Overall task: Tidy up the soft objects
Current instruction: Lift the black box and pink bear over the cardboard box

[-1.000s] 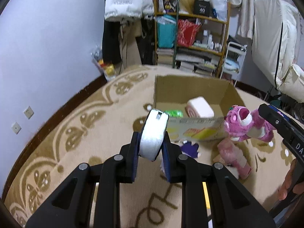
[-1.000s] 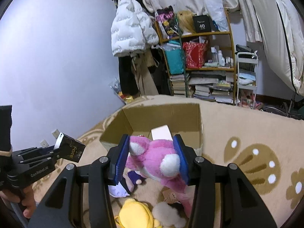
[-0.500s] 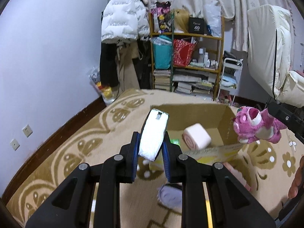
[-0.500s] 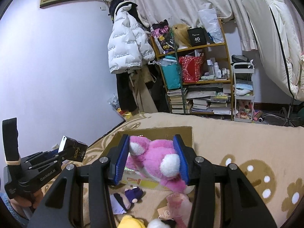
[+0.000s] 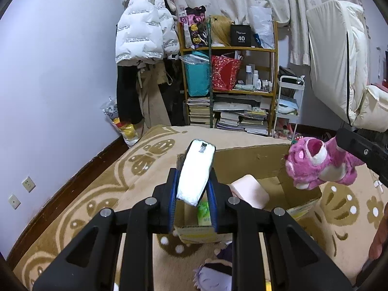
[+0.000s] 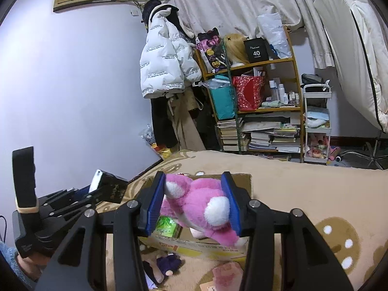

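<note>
White padded pouch (image 5: 196,172) clamped upright between the blue pads of the left gripper (image 5: 192,197), held above the near wall of the open cardboard box (image 5: 254,156) on the patterned rug (image 5: 97,194); inside the box lie a pale pink roll (image 5: 251,191) and a green packet (image 5: 203,212). Pink plush bear (image 6: 201,206) squeezed between the pads of the right gripper (image 6: 194,205), suspended over the box's right edge, its face visible at right in the left wrist view. Purple plush toy (image 6: 167,263) lies on the rug just before the box.
</note>
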A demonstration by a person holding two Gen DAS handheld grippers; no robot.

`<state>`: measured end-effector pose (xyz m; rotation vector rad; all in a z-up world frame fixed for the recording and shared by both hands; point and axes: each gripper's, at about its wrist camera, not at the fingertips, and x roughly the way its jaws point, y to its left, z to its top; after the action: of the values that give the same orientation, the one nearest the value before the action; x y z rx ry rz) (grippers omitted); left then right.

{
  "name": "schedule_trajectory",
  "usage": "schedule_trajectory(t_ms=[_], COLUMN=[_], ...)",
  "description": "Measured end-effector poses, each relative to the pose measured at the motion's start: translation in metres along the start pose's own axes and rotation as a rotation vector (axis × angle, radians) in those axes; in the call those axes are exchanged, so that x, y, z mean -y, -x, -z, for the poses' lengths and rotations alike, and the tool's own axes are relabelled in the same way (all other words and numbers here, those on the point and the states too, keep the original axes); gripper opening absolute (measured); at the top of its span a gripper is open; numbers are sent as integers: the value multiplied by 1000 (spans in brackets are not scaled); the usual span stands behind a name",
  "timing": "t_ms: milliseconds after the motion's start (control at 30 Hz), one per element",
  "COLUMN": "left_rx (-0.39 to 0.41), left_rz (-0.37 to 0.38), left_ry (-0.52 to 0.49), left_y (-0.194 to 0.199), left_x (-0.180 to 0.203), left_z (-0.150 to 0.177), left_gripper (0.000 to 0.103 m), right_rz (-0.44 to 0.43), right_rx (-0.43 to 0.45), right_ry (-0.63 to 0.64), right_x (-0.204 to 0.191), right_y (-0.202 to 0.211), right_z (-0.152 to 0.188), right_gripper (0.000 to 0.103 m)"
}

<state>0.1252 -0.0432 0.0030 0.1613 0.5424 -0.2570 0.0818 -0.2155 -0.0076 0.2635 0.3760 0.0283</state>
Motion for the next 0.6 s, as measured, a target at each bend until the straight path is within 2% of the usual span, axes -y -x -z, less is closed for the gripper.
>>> schedule_trajectory(t_ms=[167, 333, 600], left_rx=[-10, -15, -36], left_rz=[17, 25, 30], left_ry=[0, -13, -29], left_y=[-12, -21, -39], left_x=[2, 4, 9], left_z=[-3, -3, 3], left_gripper=[21, 21, 22], right_rz=[-1, -34, -27], right_rx=[-9, -35, -54], right_ry=[7, -41, -38], right_x=[3, 12, 18], right_y=[-11, -24, -39], right_z=[4, 7, 14], right_gripper=[50, 50, 50])
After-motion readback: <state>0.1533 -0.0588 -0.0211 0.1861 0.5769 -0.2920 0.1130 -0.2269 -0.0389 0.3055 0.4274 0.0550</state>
